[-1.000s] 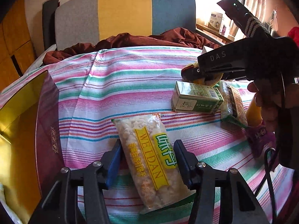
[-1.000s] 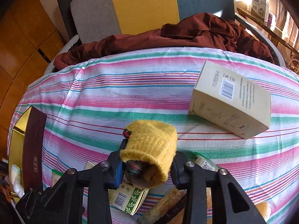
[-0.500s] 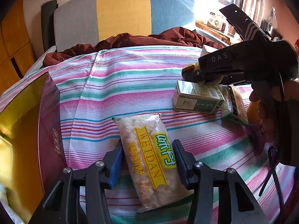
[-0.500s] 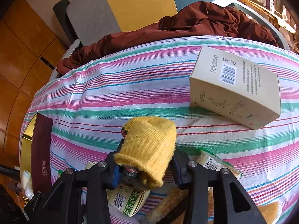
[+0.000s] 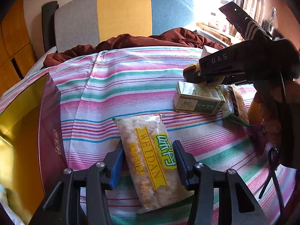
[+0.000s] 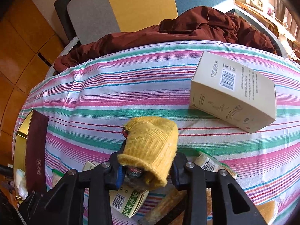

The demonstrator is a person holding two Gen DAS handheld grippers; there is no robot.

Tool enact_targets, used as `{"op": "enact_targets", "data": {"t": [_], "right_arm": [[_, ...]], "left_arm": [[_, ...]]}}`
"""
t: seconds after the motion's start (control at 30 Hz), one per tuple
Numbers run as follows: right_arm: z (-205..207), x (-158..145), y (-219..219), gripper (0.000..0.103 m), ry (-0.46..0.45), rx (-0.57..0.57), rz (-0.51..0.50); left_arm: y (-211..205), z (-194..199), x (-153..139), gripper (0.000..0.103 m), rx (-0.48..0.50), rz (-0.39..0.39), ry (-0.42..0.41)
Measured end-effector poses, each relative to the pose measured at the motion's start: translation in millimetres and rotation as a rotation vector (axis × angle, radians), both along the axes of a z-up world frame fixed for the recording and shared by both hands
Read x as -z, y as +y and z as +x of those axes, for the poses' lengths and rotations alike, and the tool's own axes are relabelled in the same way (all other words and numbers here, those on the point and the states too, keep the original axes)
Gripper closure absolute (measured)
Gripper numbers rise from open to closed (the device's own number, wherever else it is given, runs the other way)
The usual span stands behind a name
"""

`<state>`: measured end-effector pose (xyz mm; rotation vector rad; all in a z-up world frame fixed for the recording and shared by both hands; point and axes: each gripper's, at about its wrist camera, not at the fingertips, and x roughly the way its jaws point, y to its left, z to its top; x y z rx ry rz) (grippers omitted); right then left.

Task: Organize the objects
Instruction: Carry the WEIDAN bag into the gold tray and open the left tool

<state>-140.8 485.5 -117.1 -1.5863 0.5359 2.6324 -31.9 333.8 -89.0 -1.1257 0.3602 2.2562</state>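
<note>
My left gripper (image 5: 149, 154) is shut on a clear biscuit pack (image 5: 150, 157) with a yellow WEIDAN label, held just above the striped cloth. My right gripper (image 6: 148, 161) is shut on a rolled yellow knit sock (image 6: 151, 146) and holds it above a green and white carton (image 6: 127, 200). That gripper (image 5: 198, 73) also shows at the right of the left wrist view, over the same carton (image 5: 198, 99).
A gold and maroon box (image 5: 28, 131) stands at the left table edge. A beige box (image 6: 234, 91) lies at the far right. A snack pack (image 5: 236, 105) lies next to the carton. A dark red cloth (image 6: 187, 26) and a chair (image 5: 123, 13) are behind.
The right gripper has moved forward over the table with the sock. The left gripper holds the biscuit pack almost in place.
</note>
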Motion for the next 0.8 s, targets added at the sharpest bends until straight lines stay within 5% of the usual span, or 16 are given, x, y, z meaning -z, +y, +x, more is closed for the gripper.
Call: {"op": "enact_targets", "data": {"t": [0.43, 0.8], "right_arm": [[2, 0, -9, 0.066, 0.026, -0.023, 0.087], [1, 0, -17, 0.066, 0.028, -0.021, 0.151]], "left_arm": [[-29, 13, -60, 0.058, -0.011, 0.095, 0.016], [-142, -25, -101, 0.058, -0.210, 0.074, 0.115]]}}
